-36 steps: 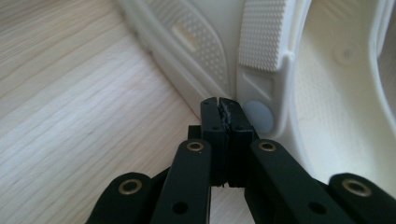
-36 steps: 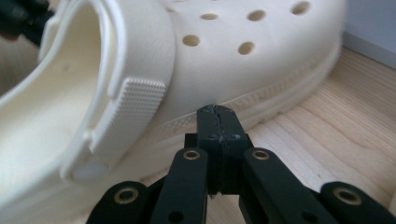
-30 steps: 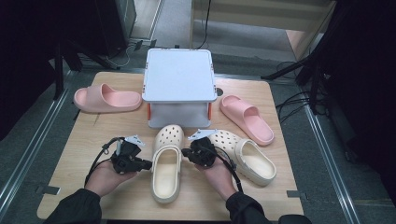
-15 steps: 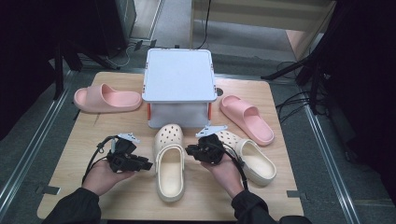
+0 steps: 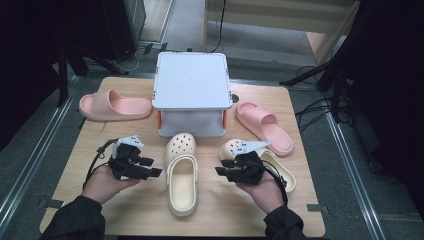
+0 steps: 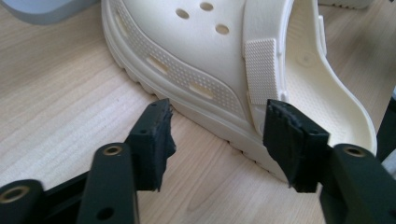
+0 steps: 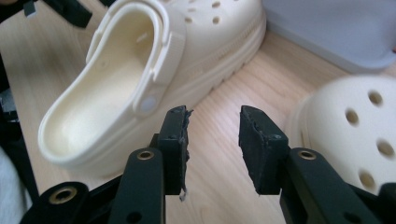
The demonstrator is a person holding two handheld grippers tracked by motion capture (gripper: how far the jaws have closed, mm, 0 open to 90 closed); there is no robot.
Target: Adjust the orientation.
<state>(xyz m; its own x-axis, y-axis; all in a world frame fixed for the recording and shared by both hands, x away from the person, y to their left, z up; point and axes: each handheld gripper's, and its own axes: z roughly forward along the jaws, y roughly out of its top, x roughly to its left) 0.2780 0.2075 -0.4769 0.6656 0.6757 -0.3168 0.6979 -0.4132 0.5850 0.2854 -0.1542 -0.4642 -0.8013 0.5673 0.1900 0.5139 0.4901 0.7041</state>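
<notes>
A cream clog (image 5: 181, 175) lies in the middle of the wooden table (image 5: 100, 210), toe toward the far side. A second cream clog (image 5: 283, 173) lies to its right, partly hidden by my right hand. My left gripper (image 5: 156, 172) is open just left of the middle clog; in the left gripper view its jaws (image 6: 219, 116) frame the clog's sole edge (image 6: 205, 116) and strap. My right gripper (image 5: 220, 171) is open between the two clogs and holds nothing. In the right gripper view (image 7: 214, 116) the middle clog (image 7: 140, 70) is at left and the other clog's toe (image 7: 355, 126) at right.
A grey-white lidded box (image 5: 191, 87) stands at the back centre, just beyond the clog toes. One pink slide (image 5: 115, 105) lies at the back left, another pink slide (image 5: 265, 127) at the right of the box. Bare wood shows along the table's front edge.
My right gripper has shifted a little to the right and toward me, away from the middle clog. The left gripper has barely moved. The shoes have stayed put.
</notes>
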